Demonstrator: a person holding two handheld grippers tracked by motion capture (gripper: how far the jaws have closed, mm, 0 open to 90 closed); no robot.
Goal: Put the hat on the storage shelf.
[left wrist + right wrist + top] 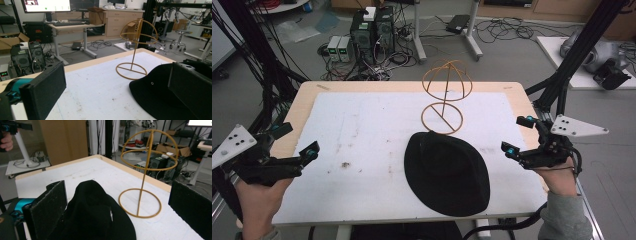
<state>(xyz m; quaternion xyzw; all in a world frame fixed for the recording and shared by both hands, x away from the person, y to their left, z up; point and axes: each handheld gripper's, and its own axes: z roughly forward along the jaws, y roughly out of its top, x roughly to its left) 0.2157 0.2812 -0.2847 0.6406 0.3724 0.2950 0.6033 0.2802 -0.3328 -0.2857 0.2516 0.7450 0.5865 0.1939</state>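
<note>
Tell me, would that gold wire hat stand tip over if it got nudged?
Probably, if nudged high up. The hat stand is thin wire, so likely light, with its dome carried high on one slim post. Its flat ring base gives some footing, so a low push might just slide it.

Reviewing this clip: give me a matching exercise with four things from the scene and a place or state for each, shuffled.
Things:
1. black hat
2. gold wire stand
3. left gripper
4. right gripper

Places or states:
A. upright, behind the hat
B. open, at the table's left edge
C. lying flat on the white mat
D. open, at the table's right edge

Pairs: 1-C, 2-A, 3-B, 4-D
</note>
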